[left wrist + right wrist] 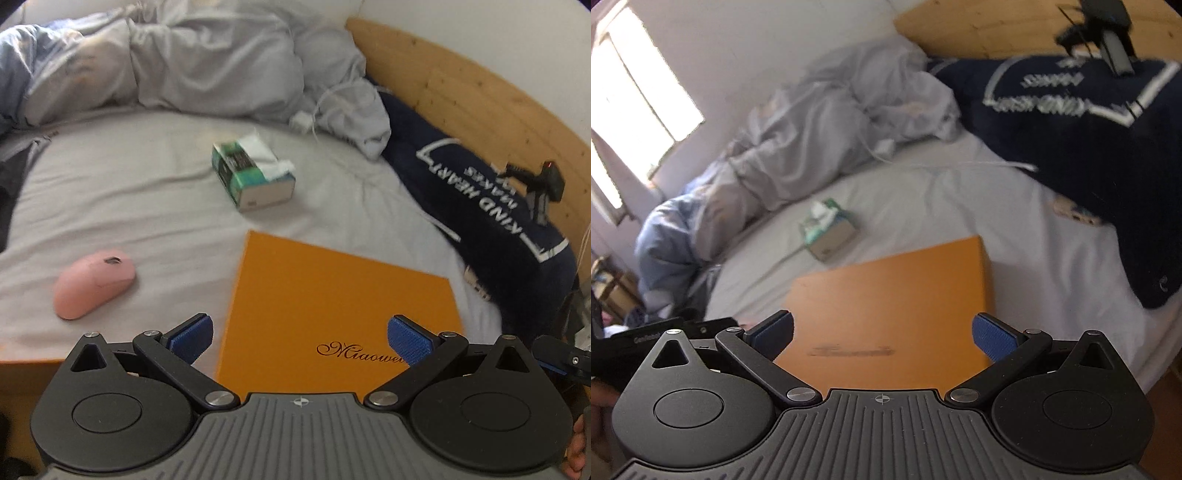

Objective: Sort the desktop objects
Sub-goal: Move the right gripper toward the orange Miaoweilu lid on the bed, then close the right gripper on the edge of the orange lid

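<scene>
my left gripper (pixel 300 338) is spread wide, both blue pads apart with nothing between them, hanging over the near part of the orange box (pixel 332 314); i can't tell if the pads touch its lid. my right gripper (pixel 882 336) is spread just as wide and holds nothing, and it too sits above the orange box (pixel 897 295), whose script lettering is blurred in this view.

further out on the left view, a pink mouse (pixel 94 283) lies on the grey sheet (pixel 147 206) to the left of the box, apart from it. beyond the box's far edge sits a green tissue pack (pixel 253 176) with white tissue pulled out of its top; the right view shows the same tissue pack (pixel 829 229) just past the box's far left corner.

a crumpled grey duvet (pixel 207 55) fills the back, a navy printed blanket (pixel 491 206) lies along the right by the wooden headboard (pixel 480 92).
</scene>
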Available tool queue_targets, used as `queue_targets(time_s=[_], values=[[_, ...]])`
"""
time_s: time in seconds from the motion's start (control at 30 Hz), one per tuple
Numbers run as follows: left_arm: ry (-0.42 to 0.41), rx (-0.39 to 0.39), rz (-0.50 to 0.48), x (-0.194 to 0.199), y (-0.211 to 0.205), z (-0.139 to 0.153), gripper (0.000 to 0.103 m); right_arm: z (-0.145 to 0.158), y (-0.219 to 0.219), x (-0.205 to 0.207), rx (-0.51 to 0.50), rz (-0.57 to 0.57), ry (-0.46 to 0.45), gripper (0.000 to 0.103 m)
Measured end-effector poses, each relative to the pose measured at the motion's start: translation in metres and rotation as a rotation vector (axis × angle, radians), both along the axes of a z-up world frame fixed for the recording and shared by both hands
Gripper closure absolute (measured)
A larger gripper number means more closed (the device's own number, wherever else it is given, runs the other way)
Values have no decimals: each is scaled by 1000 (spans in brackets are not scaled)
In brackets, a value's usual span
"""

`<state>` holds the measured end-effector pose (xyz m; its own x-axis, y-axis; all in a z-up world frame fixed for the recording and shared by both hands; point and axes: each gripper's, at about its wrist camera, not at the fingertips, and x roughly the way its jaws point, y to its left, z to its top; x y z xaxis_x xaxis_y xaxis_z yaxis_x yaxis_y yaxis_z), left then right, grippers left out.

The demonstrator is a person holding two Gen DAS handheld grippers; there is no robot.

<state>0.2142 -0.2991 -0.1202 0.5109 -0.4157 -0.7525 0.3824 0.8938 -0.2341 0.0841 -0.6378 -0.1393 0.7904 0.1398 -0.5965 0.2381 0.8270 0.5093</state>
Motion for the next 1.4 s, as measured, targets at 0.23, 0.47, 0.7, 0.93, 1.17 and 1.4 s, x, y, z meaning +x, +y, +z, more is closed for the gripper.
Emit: queue_targets(time_s=[0.23,0.47,0.7,0.93,1.17,1.4], values=[[63,45,55,29,-10,-28,0,-42,-15,25,33,0,130,0],[99,100,47,49,-24,-48,14,-73,-22,43,61,-10,177,19],[160,112,38,56,-26,-66,14,-89,-24,48,80,-5,199,35],[215,58,49,63,-18,-78,2,-97,-32,48,115,16,200,33],[249,21,39,69,-15,-88,0,-111,-40,49,199,29,210,22],[267,-14,41,73,-12,-95,1,-111,-38,49,185,30,206,23]])
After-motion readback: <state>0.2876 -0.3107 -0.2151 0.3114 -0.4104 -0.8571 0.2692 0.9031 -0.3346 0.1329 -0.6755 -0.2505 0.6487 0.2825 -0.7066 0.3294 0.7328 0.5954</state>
